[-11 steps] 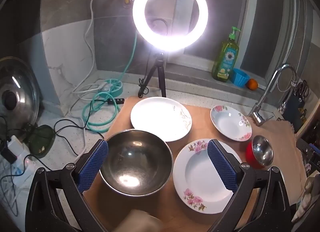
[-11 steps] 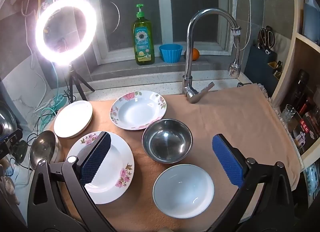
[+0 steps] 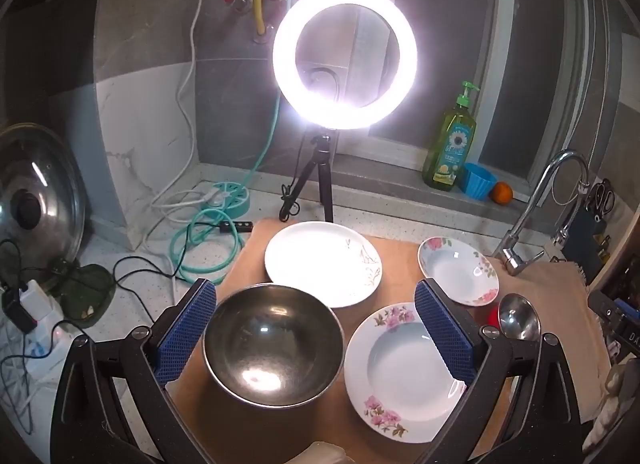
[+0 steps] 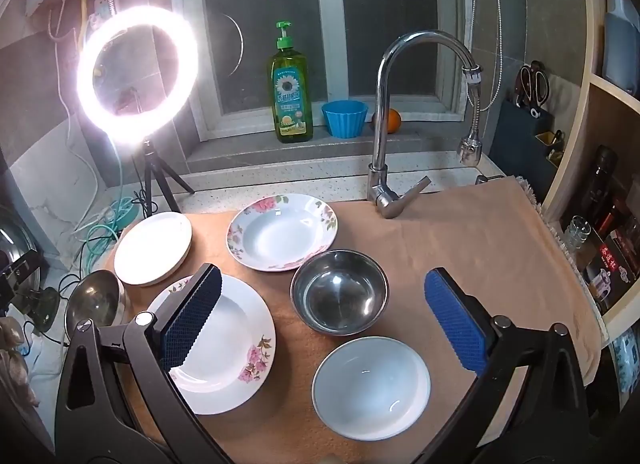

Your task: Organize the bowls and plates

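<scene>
Left gripper [image 3: 316,328]: fingers spread, empty, above large steel bowl [image 3: 274,344].
Right gripper [image 4: 322,320]: fingers spread, empty.
Dishes: apart on cloth-covered worktop [image 4: 472,240].
Advice: straddle one rim squarely before closing.

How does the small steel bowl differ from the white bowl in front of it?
The small steel bowl is shiny grey metal; the white bowl looks ceramic. The steel one appears deeper and narrower, the white one wider and shallower. Both stand upright, empty, on the tan cloth.
</scene>
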{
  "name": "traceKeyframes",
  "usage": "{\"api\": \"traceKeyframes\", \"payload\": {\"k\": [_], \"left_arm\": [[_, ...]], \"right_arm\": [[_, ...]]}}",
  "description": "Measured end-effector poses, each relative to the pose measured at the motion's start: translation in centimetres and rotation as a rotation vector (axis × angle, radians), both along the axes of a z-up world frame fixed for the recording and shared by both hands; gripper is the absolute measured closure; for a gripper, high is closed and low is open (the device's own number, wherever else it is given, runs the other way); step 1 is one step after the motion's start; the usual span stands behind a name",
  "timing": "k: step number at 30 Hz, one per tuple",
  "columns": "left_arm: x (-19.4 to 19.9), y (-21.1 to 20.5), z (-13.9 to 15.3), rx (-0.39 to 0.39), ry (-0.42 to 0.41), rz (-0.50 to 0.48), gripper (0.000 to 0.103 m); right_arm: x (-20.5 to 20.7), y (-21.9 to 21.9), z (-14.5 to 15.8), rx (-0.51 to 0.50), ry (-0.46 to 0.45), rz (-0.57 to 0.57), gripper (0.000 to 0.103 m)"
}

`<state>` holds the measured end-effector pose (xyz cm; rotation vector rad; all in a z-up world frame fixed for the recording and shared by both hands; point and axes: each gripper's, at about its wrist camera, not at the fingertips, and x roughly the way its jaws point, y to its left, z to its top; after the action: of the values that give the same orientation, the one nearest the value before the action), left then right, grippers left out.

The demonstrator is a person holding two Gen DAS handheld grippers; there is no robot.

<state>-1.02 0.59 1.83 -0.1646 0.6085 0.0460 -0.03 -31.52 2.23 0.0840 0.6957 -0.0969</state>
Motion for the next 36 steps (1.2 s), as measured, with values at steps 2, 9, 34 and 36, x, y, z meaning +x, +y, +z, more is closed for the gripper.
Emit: {"api": "traceKeyframes", "payload": {"k": [2, 9, 34, 36], "left_arm": [[0.0, 0.0, 0.1, 0.003, -0.001, -0.001, 0.003], [-0.2, -0.5, 0.0, 0.012, -0.004, -0.007, 0.003], [-0.2, -0.4, -0.2, 0.006, 0.004, -0.009, 0.003], [-0.2, -0.4, -0.1, 0.006, 0.004, -0.010, 0.003]], "right_arm": [[0.2, 0.1, -0.3, -0.005, -0.017, -0.001, 0.000], [0.1, 0.2, -0.9, -0.003, -0.035, 0.000, 0.000], [-0.1, 0.2, -0.8, -0.005, -0.040, -0.001, 0.000], [-0.1, 0.2, -0.8, -0.006, -0.039, 0.000, 0.000]]}}
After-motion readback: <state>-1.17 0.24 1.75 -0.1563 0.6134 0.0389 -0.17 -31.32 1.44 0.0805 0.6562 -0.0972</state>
